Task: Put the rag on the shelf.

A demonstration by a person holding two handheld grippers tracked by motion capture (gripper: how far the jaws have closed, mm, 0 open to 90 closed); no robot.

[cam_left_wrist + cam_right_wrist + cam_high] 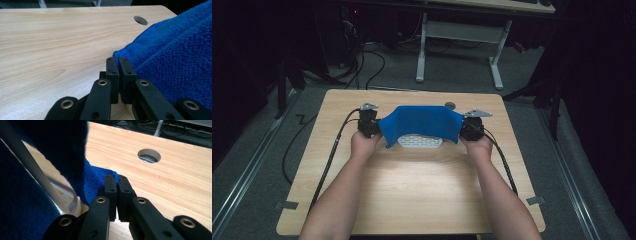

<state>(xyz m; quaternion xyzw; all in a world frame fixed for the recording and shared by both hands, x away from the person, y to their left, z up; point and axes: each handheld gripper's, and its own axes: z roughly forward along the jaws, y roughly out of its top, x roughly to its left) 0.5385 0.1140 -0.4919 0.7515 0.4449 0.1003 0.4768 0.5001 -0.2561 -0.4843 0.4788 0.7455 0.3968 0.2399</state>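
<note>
Dark room, grey floor, and a wooden bench with a round hole near its far edge. A blue towel hangs stretched between both claws above the far half of the bench, over a white perforated tray. To drape it well, I think both hands should come down level and together, keeping the towel taut. The left claw is closed, pinching one towel corner; the right claw is closed on the opposite corner.
</note>
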